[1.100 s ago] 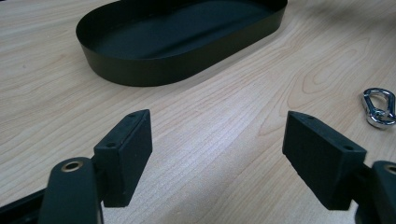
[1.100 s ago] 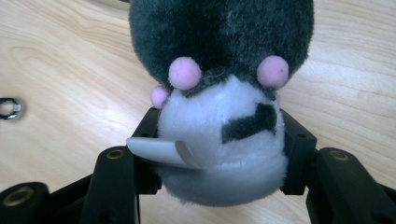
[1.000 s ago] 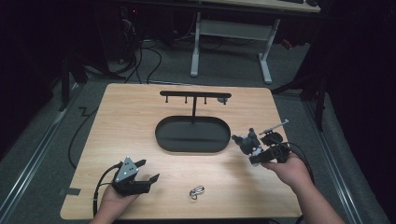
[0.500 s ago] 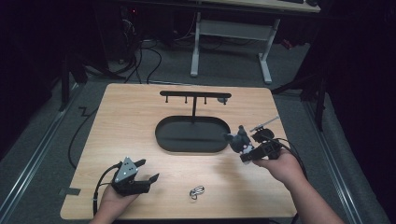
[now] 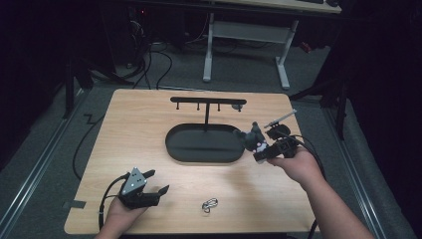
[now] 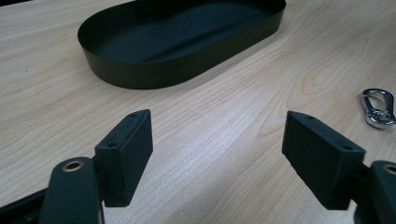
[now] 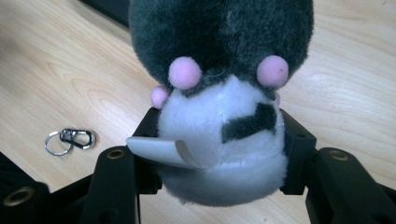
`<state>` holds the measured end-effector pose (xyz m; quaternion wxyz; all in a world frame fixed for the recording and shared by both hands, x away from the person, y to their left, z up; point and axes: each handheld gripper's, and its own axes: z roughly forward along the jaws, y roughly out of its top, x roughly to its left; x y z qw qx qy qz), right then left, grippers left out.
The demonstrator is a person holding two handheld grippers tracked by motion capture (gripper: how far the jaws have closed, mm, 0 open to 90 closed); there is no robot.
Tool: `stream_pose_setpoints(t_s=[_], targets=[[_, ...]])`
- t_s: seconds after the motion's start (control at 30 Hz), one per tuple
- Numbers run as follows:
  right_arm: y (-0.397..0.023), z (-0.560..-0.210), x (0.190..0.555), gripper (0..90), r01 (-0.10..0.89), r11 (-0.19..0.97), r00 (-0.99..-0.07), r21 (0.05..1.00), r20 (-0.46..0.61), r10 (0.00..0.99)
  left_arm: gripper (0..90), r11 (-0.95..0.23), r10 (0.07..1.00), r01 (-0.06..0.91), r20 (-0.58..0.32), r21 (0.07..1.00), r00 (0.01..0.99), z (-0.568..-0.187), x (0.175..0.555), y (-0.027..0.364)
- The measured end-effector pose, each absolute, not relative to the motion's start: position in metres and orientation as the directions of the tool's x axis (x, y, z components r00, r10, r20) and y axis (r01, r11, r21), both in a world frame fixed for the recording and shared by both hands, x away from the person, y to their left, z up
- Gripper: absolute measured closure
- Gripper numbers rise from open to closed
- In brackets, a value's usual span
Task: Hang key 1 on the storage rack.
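Plush grey-and-white toy animal with small pink pom-pom feet point(image 7: 219, 107) sits clamped in the right gripper point(image 5: 262, 148), its white belly squeezed between the two black fingers point(image 7: 296, 140), which press in on either side; a white fabric tag point(image 7: 161, 151) sticks out by one finger. In the high view the toy point(image 5: 253, 137) is held just above the light wooden table point(image 5: 139, 124), at the right end of the black oval metal tray point(image 5: 204, 144), with the person's right hand point(image 5: 296, 164) behind the gripper. A black T-shaped stand with small pegs point(image 5: 208, 103) rises from the tray's far edge.

The left gripper point(image 5: 148, 188) rests low near the table's front left corner, its black fingers point(image 6: 126, 156) spread wide apart with bare wood between them, touching nothing. A small silver metal carabiner clip with a ring point(image 5: 209, 204) lies on the table near the front edge, to the right of the left gripper and well apart from the tray.
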<state>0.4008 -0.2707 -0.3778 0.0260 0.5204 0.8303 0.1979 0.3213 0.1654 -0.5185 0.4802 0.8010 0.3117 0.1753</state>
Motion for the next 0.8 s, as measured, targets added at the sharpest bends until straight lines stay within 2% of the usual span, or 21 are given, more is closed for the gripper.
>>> stream_pose_setpoints(t_s=[0.8], targets=[[-0.257, -0.330, 0.425, 46.9, 0.832, 0.358, -0.453, 0.423, 0.148, 0.879, 25.4, -0.338, 0.671, 0.331, -0.022, 0.881, 0.741, -0.518, 0.322, 0.167]])
